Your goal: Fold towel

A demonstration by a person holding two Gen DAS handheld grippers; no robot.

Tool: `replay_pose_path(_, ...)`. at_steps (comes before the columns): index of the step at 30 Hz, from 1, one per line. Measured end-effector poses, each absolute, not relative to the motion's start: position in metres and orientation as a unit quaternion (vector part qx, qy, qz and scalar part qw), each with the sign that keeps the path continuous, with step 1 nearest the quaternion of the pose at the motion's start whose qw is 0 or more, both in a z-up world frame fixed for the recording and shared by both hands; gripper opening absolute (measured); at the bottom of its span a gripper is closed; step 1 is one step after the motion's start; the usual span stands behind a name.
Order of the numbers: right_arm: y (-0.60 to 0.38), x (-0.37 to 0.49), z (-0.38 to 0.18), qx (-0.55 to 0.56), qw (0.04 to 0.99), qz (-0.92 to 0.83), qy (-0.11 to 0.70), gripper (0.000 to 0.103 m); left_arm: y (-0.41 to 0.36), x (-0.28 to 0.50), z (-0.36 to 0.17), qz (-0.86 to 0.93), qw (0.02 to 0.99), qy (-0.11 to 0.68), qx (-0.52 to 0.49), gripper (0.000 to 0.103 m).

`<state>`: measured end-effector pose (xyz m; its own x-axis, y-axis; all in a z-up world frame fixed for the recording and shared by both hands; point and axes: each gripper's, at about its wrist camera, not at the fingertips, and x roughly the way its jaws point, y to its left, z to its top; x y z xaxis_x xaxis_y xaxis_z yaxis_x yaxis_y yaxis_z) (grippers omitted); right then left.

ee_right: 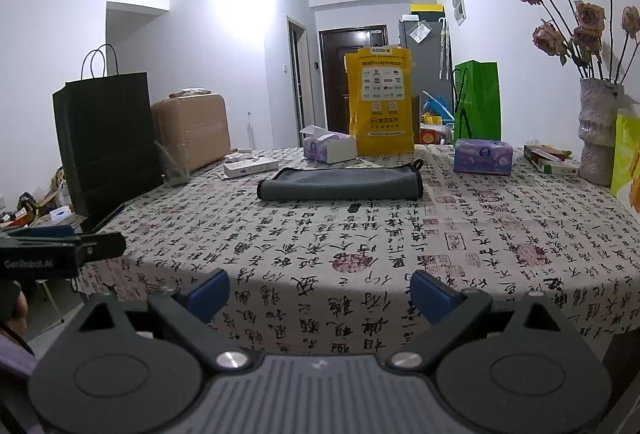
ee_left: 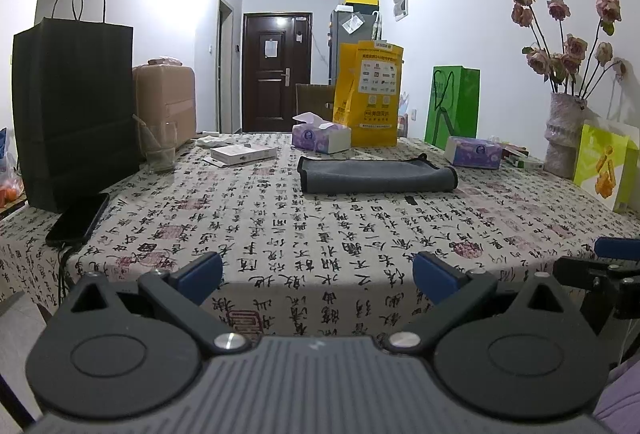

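1 grey towel (ee_left: 378, 176) with dark piping lies flat on the calligraphy-print tablecloth (ee_left: 280, 230), toward the far middle of the table, and it reads as already folded at least once: a long narrow band with a doubled near edge and a small hanging loop at its right far corner. I judge the fold mostly or fully done; whether 1 more fold is wanted I can't tell from here.

My left gripper (ee_left: 318, 272) hangs at the near table edge, blue pads spread wide, nothing between them, well apart from the towel. My right gripper (ee_right: 320, 288) sits the same way, jaws parted and empty, also back at the near edge.

Around the towel: 2 purple tissue packs (ee_right: 483, 156) beyond it, a yellow paper bag (ee_right: 380, 102) and green bag (ee_right: 478, 100) behind, a white flat box (ee_left: 244, 153) and a glass (ee_left: 160, 150) to the left, a black bag (ee_left: 76, 106) and phone (ee_left: 78, 220) at the left edge, a vase of dried roses (ee_right: 600, 130) far right.
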<state>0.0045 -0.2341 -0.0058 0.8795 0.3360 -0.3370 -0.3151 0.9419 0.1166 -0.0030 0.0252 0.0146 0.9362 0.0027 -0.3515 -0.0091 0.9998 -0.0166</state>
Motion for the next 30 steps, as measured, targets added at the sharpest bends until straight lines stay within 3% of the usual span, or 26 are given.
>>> replay_pose_path(30,-0.2334,0.0047,-0.0085,0.03,0.968,0.17,0.181,0.099,0.0223,-0.0037,0.015,0.003,0.984,0.179,-0.005,0.103)
